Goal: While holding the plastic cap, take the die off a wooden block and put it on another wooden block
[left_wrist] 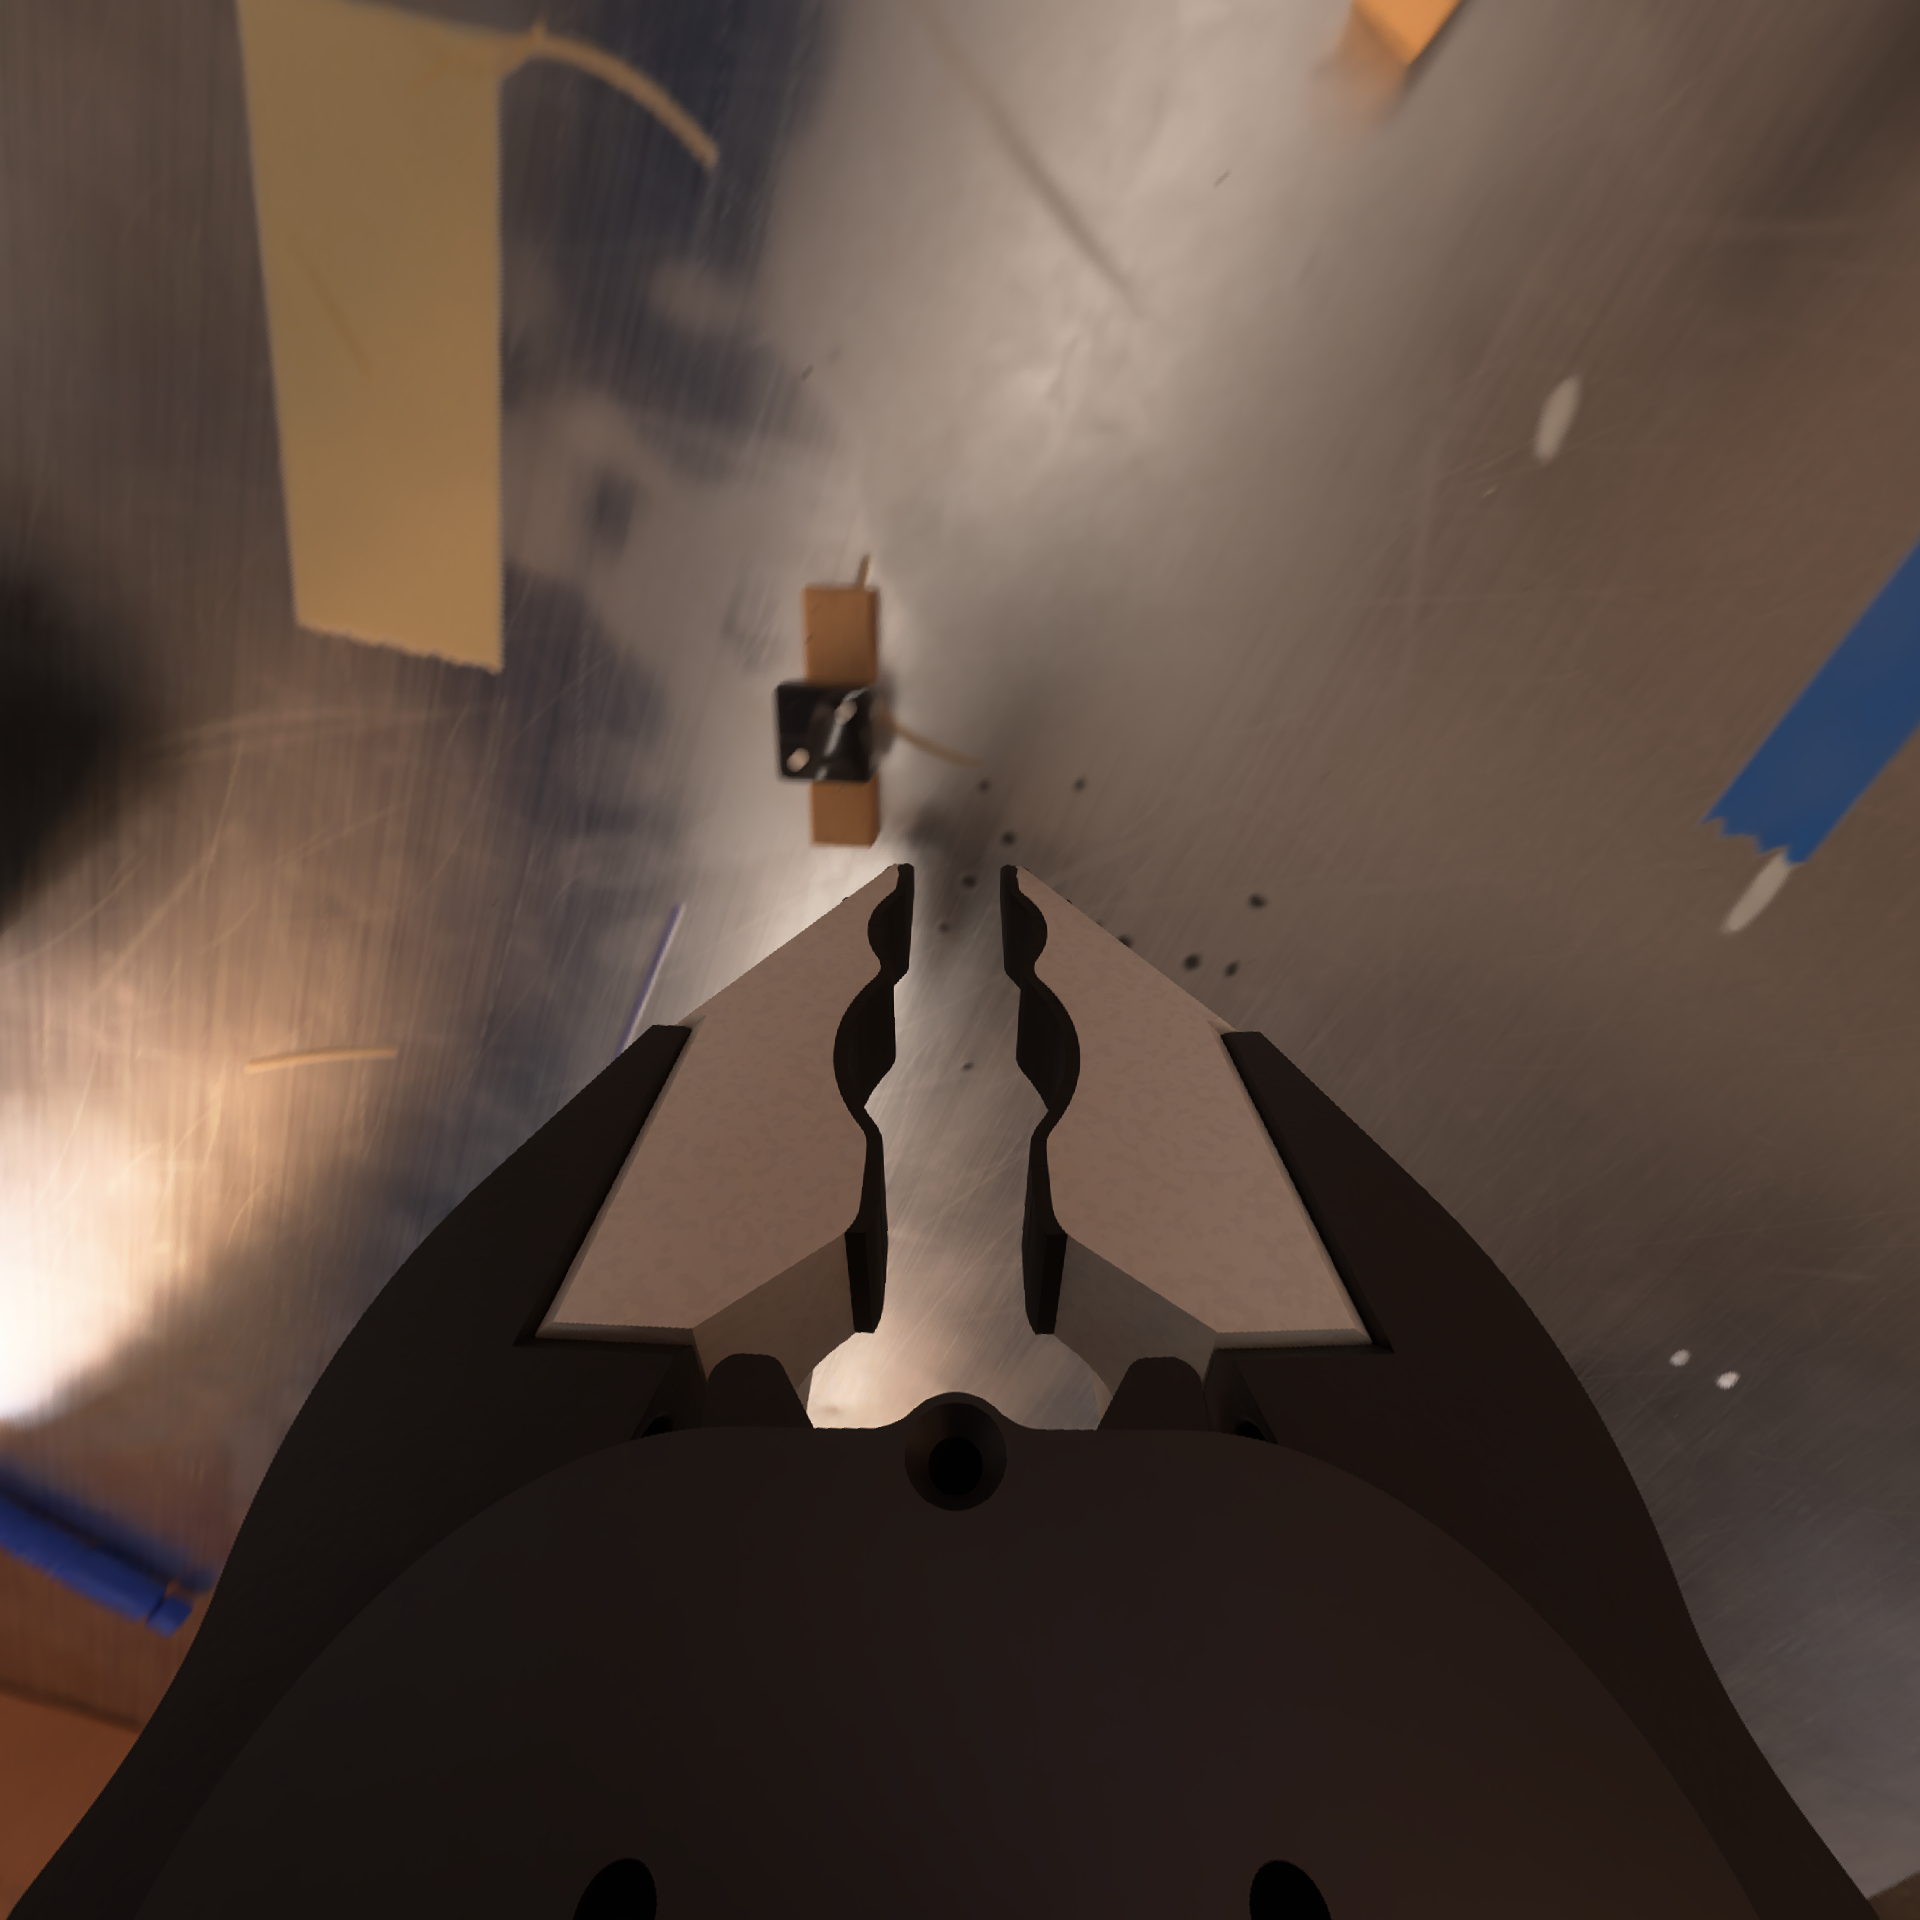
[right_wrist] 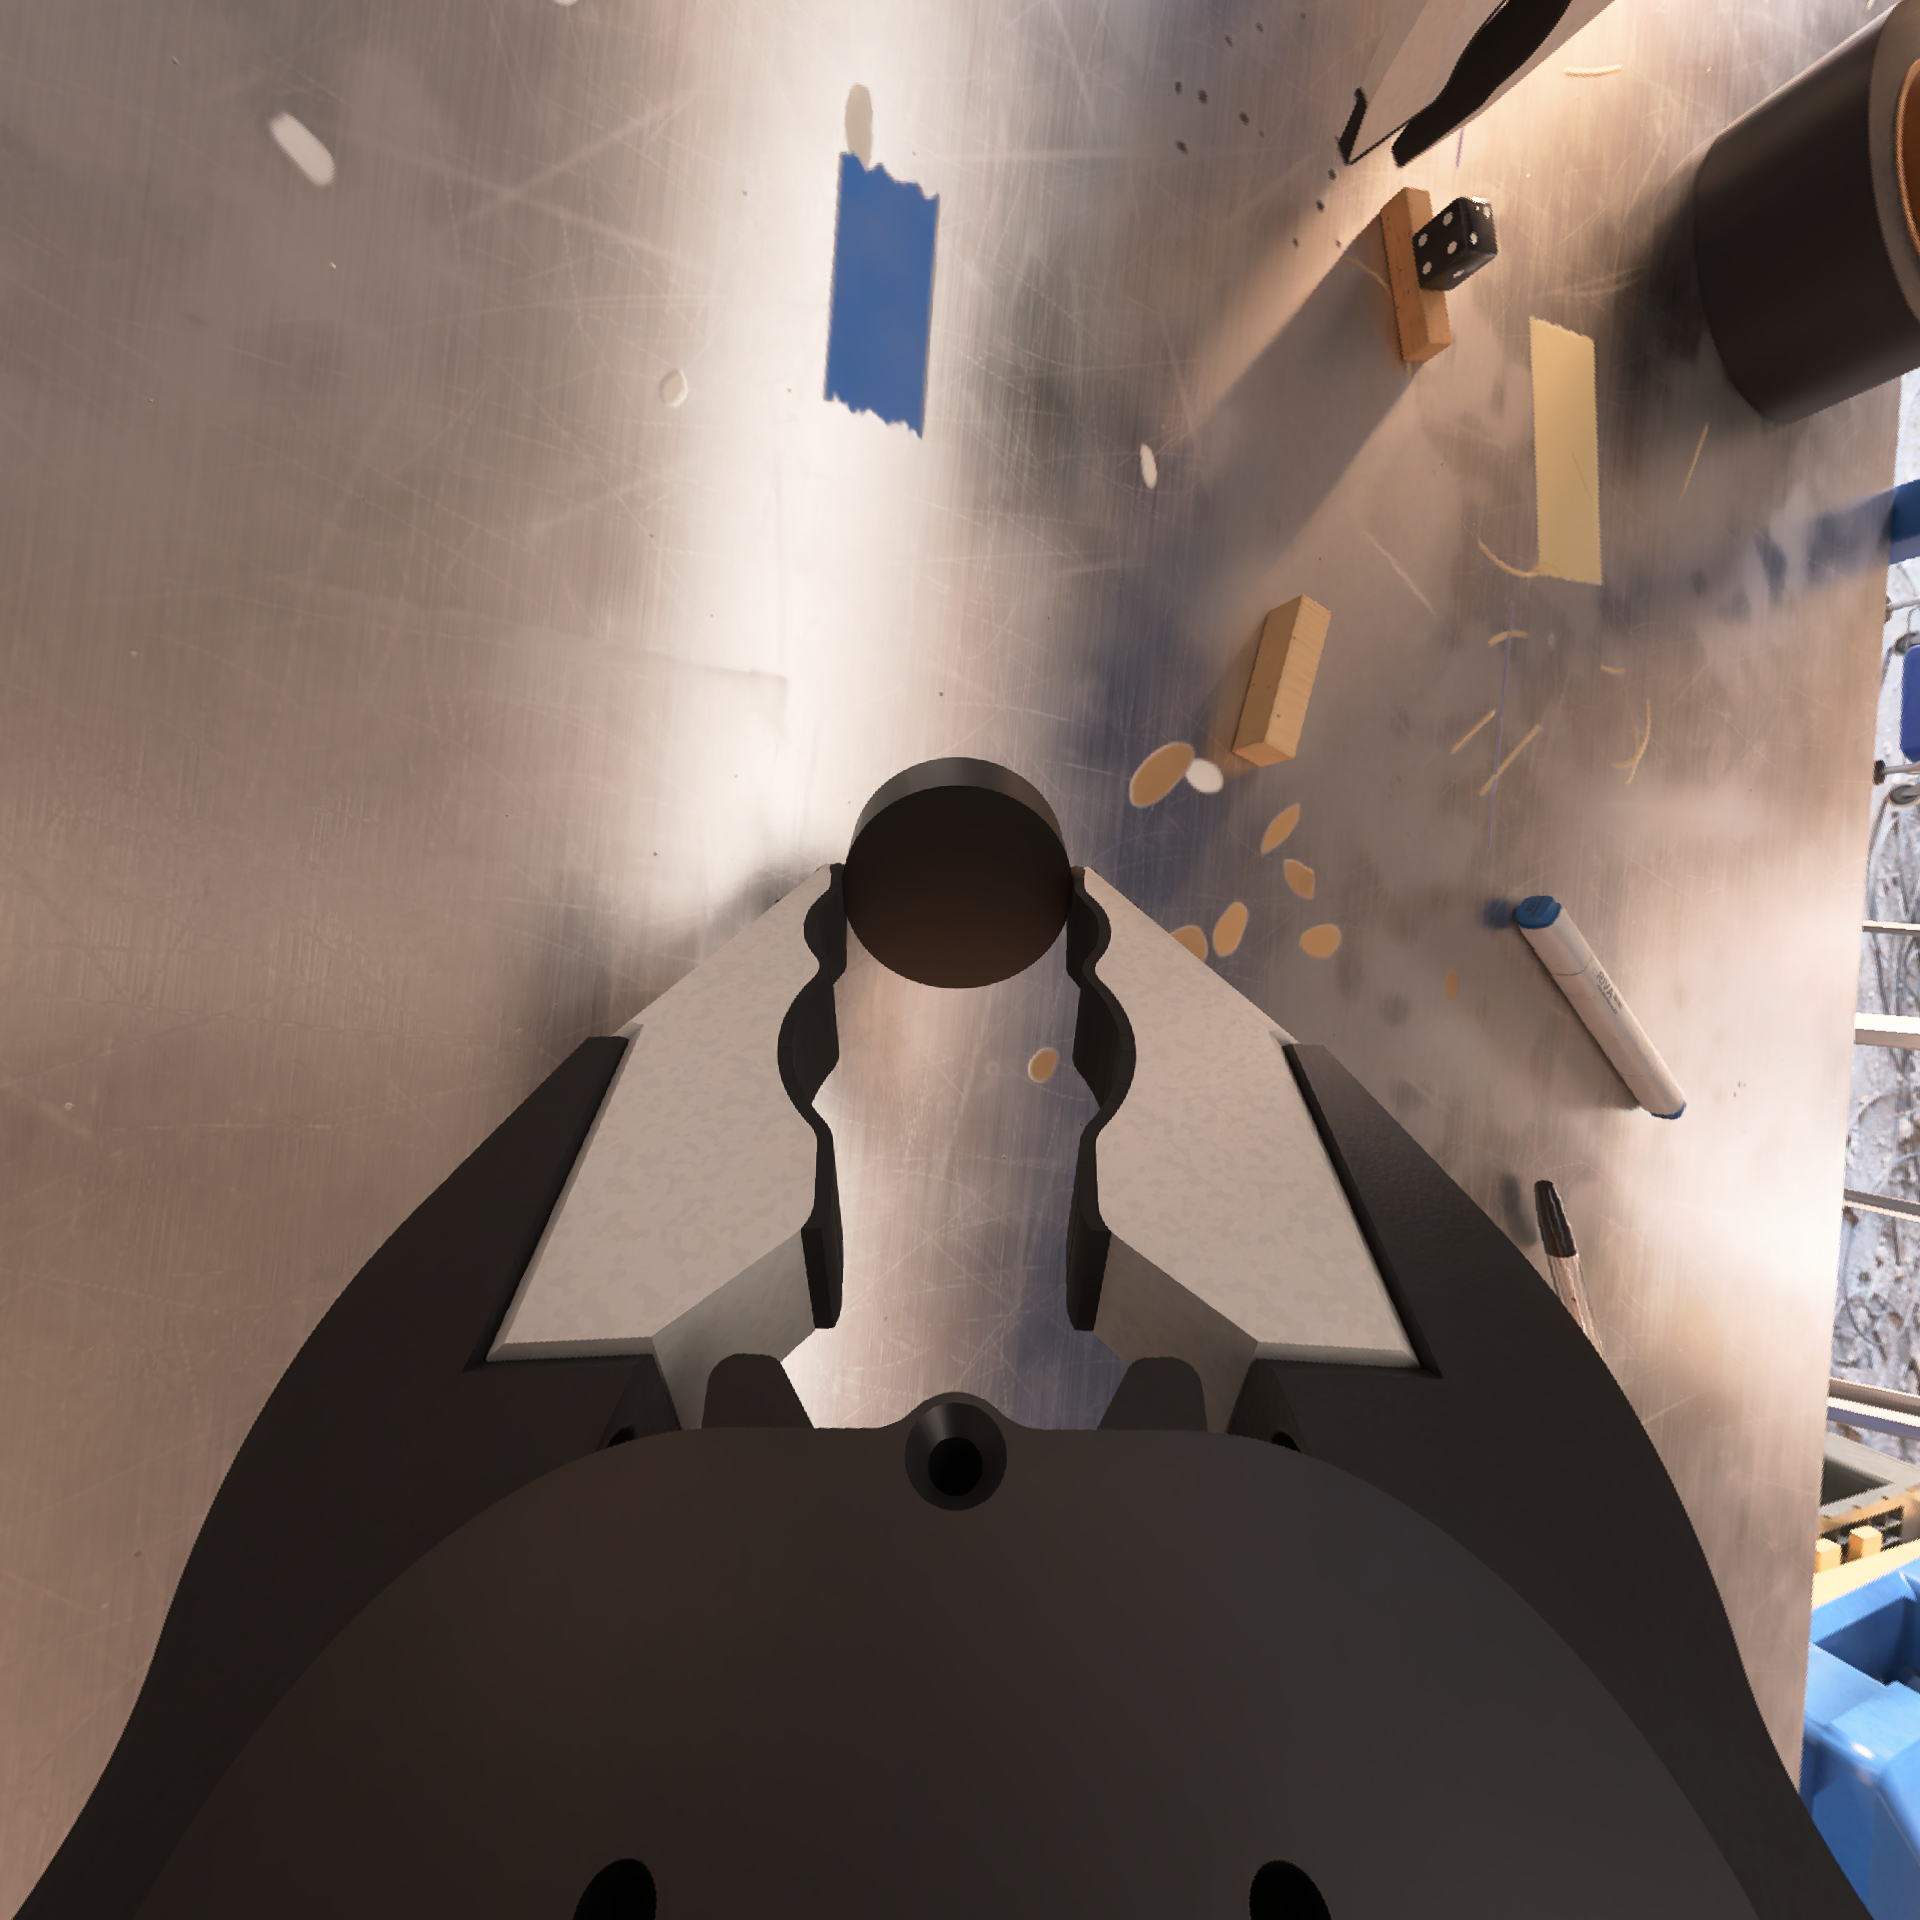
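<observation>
A black die [left_wrist: 824,730] with white pips sits on a wooden block [left_wrist: 844,623] on the metal table. My left gripper [left_wrist: 956,878] is just short of it, jaws a narrow gap apart and empty. In the right wrist view the die [right_wrist: 1458,242] and its block [right_wrist: 1413,275] are at the far upper right. One of the left gripper's fingers [right_wrist: 1418,57] shows above them. My right gripper [right_wrist: 956,878] is shut on a round black plastic cap [right_wrist: 956,914] at its fingertips. A second wooden block [right_wrist: 1280,681] lies bare between the cap and the die.
Blue tape [right_wrist: 881,291] and yellow tape [right_wrist: 1564,457] are stuck on the table. A large dark roll [right_wrist: 1808,239] stands at the upper right. A blue-capped marker [right_wrist: 1595,1003], a pen [right_wrist: 1558,1236] and wood chips [right_wrist: 1226,925] lie right. The table edge [right_wrist: 1881,727] runs along the right.
</observation>
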Controlling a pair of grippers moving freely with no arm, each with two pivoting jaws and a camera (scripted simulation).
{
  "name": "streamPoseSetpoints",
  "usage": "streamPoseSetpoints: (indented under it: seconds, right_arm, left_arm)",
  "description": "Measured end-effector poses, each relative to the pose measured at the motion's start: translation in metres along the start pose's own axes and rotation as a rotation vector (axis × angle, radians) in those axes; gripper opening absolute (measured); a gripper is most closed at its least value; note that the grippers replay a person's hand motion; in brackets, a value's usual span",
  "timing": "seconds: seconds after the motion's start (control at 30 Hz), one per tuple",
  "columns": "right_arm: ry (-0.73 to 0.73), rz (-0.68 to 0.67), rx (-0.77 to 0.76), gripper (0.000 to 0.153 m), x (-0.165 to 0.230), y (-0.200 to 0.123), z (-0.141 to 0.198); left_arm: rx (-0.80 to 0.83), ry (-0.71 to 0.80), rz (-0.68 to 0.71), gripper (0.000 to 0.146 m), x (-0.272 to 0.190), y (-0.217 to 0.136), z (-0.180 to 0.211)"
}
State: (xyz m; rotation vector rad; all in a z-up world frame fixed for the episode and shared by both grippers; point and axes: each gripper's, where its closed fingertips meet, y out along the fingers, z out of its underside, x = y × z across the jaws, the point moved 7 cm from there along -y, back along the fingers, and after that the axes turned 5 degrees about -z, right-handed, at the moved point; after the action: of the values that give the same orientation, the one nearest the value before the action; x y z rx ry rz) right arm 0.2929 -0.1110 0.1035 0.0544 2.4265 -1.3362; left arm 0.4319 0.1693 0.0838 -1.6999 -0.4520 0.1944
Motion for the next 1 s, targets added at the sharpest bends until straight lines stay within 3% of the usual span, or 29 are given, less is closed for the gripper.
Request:
streamPoseSetpoints:
  seconds: [0.1, 0.23, 0.53, 1.0]
  right_arm:
    - [-0.001, -0.002, 0.0, 0.042, 0.0, 0.0, 0.0]
    - [0.001, -0.006, -0.001, 0.042, 0.0, 0.001, 0.0]
    - [0.009, -0.017, 0.008, 0.042, -0.001, 0.004, 0.002]
    - [0.007, -0.013, 0.005, 0.042, 0.0, 0.003, 0.002]
  left_arm:
    - [0.04, -0.032, -0.029, 0.018, 0.011, -0.002, 0.01]
    - [0.0, -0.069, -0.017, 0.031, 0.017, -0.01, 0.014]
    - [-0.013, -0.055, -0.016, 0.033, 0.017, -0.029, 0.02]
    - [-0.007, 0.062, -0.089, 0.03, 0.013, -0.001, -0.009]
